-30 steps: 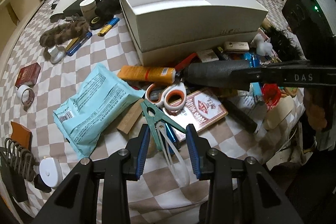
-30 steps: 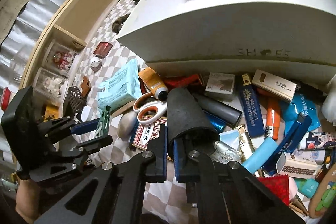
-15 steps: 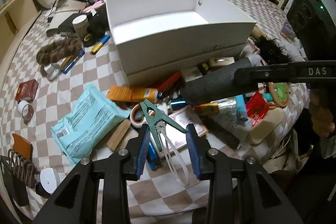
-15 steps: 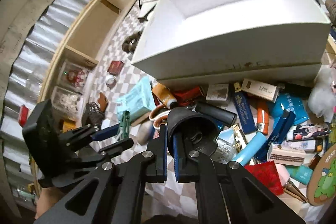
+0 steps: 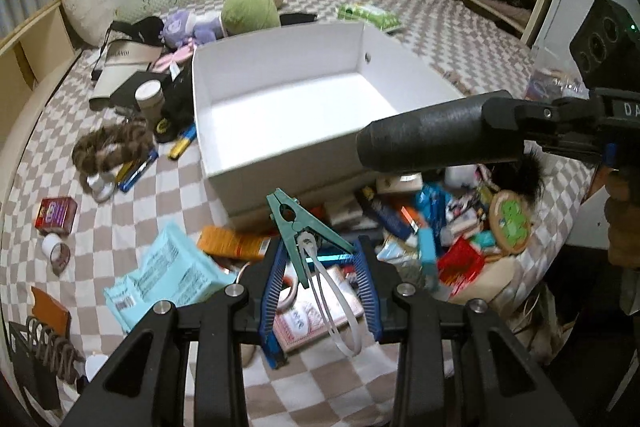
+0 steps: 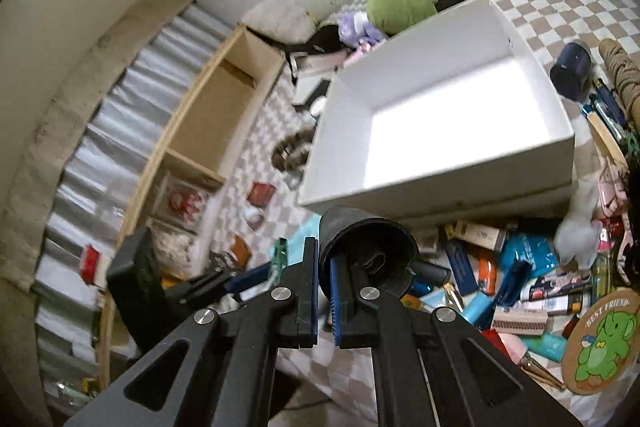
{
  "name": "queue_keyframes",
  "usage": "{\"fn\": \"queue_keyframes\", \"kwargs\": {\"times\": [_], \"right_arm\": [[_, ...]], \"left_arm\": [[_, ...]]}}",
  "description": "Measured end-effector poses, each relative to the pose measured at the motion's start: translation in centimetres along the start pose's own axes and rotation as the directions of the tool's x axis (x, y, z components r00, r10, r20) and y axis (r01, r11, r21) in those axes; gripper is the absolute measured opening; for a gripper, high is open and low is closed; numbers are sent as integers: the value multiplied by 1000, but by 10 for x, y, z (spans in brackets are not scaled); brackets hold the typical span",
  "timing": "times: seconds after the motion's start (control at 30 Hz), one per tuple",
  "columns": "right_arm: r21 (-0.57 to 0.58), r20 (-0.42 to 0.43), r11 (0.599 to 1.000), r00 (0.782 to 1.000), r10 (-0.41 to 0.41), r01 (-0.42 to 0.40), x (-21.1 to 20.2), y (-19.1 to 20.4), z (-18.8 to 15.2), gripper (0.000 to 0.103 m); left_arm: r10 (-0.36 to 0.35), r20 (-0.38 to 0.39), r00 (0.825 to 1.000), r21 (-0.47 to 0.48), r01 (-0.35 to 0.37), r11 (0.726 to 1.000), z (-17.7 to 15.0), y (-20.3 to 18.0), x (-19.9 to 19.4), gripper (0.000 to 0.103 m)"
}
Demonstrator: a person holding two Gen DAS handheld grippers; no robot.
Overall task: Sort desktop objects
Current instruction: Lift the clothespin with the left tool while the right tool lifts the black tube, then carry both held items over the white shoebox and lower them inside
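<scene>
I had lifted both tools up from the pile: my left gripper [image 5: 320,283] clamped the green clip [image 5: 298,223], my right gripper [image 6: 324,291] clamped the black tube [image 6: 366,247], near the white box [image 5: 280,155] mid-frame.

Both grippers [image 5: 320,287] [image 6: 324,295] raised, fingers clamped.

showing white: box [image 5: 280,115] | showing black: tube [image 5: 436,143] | showing teal-green: clip [image 5: 292,219] | showing blue: gripper pads [image 5: 276,283] | showing beige-and-white checks: cover [image 5: 168,195] | showing light blue with print: pouch [image 5: 168,279] | showing green: plush toy [image 6: 400,3] | showing orange: tube by box edge [image 5: 232,245]
</scene>
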State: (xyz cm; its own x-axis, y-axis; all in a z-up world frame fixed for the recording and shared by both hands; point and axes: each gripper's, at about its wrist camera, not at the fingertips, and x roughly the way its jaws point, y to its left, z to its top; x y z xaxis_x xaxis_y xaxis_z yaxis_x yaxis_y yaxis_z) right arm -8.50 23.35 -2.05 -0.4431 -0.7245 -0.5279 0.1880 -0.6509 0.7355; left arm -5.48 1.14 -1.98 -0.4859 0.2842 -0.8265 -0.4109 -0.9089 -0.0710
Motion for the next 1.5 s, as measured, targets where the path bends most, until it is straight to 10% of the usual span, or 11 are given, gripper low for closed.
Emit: {"fn": "queue_keyframes", "kwargs": {"times": [0.23, 0.53, 0.93, 1.5], "right_arm": [[113, 139, 971, 971, 192, -209, -35, -11, 37, 6], [299, 366, 777, 818, 443, -554, -36, -61, 61, 6], [370, 124, 919, 987, 98, -138, 34, -96, 90, 7], [157, -163, 969, 973, -163, 188, 100, -93, 88, 6]], "left_arm": [[-3, 45, 999, -13, 4, 1000, 25, -9, 1, 35], [10, 99, 995, -42, -6, 999, 58, -19, 14, 35], [70, 65, 995, -119, -62, 991, 93, 6, 62, 35], [114, -10, 993, -167, -114, 979, 93, 27, 105, 35]]}}
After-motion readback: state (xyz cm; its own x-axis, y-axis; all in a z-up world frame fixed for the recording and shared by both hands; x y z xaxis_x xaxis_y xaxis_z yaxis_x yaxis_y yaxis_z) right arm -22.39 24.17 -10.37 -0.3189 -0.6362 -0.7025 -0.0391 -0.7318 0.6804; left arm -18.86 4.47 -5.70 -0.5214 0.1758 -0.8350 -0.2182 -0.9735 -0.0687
